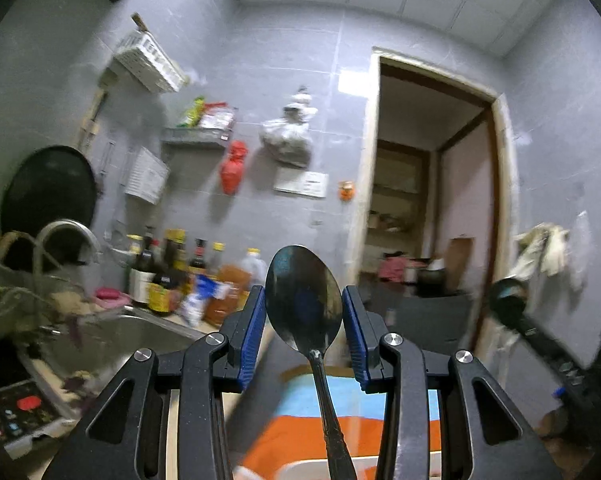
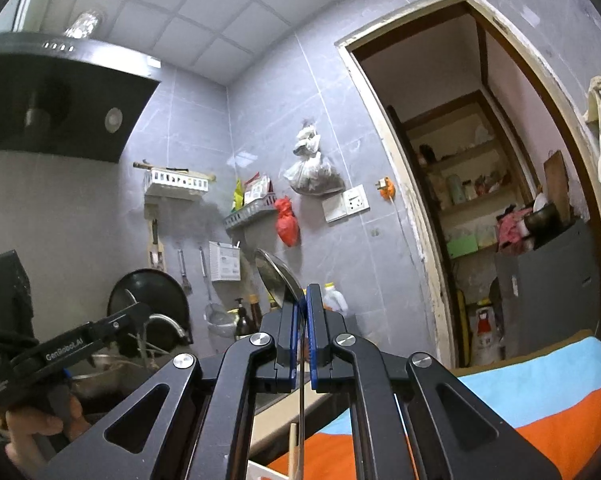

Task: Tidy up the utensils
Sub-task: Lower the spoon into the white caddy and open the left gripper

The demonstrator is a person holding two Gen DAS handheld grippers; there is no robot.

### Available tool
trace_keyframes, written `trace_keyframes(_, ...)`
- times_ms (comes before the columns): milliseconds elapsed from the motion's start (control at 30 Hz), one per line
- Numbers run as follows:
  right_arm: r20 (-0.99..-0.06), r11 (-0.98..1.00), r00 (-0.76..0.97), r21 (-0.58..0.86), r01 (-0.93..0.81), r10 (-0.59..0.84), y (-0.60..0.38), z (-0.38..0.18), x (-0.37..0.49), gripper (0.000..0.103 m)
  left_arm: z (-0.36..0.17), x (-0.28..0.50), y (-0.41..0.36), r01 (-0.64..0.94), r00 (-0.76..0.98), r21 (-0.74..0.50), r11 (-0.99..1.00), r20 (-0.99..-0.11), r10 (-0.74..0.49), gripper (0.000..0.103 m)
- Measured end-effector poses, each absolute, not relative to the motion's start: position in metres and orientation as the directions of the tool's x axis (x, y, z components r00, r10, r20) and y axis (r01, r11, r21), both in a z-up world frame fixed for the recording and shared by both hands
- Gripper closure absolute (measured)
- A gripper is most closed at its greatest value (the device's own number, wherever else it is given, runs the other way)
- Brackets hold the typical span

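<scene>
My left gripper (image 1: 303, 300) is raised and points level at the tiled wall. Its blue pads (image 1: 254, 328) press on both edges of a metal spoon's bowl (image 1: 304, 296), which faces the camera while the handle runs down between the fingers. My right gripper (image 2: 302, 296) is shut on a second metal spoon (image 2: 275, 274), held edge-on with the bowl sticking up left of the pads. In the left wrist view that second spoon (image 1: 505, 294) shows at the right edge. In the right wrist view, a hand (image 2: 32, 428) holds the left gripper's black body (image 2: 72, 350) at the lower left.
A steel sink (image 1: 140, 332) with a faucet (image 1: 68, 228) lies to the left, with sauce bottles (image 1: 172, 272) behind it. An orange and blue cloth (image 1: 300, 432) lies below the grippers. A range hood (image 2: 60, 96) hangs at upper left. An open doorway (image 2: 480, 200) is on the right.
</scene>
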State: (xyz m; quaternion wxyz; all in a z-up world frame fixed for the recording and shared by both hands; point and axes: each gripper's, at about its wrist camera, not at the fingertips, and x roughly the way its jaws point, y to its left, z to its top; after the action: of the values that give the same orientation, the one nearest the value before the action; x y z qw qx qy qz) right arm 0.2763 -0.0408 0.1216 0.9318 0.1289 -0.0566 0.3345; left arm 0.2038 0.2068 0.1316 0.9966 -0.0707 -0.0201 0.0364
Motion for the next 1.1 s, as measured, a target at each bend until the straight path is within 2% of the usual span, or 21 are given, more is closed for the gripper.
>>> trace_keyframes(233, 0.170, 0.756, 0.779, 0.189, -0.627, 0.604, -0.036, 0.101, 0.282, 0.100, 0.102, 0.216, 0.203, -0.079, 0.996, -0.172, 0.982, 0.020, 0.083, 0.070)
trace_keyframes(433, 0.111, 0.755, 0.772, 0.162, -0.636, 0.626, -0.028, 0.086, 0.286, 0.100, 0.088, 0.220, 0.188, -0.087, 0.995, -0.116, 0.989, 0.032, 0.091, 0.070)
trace_keyframes(733, 0.008, 0.739, 0.742, 0.085, -0.668, 0.670, -0.019, 0.067, 0.277, 0.099, 0.065, 0.226, 0.179, -0.059, 0.998, -0.079, 0.995, -0.035, 0.057, 0.070)
trace_keyframes(1100, -0.109, 0.712, 0.704, 0.082, -0.697, 0.702, -0.017, 0.055, 0.273, 0.099, 0.053, 0.224, 0.182, 0.056, 0.986, -0.101, 0.993, -0.149, -0.071, 0.070)
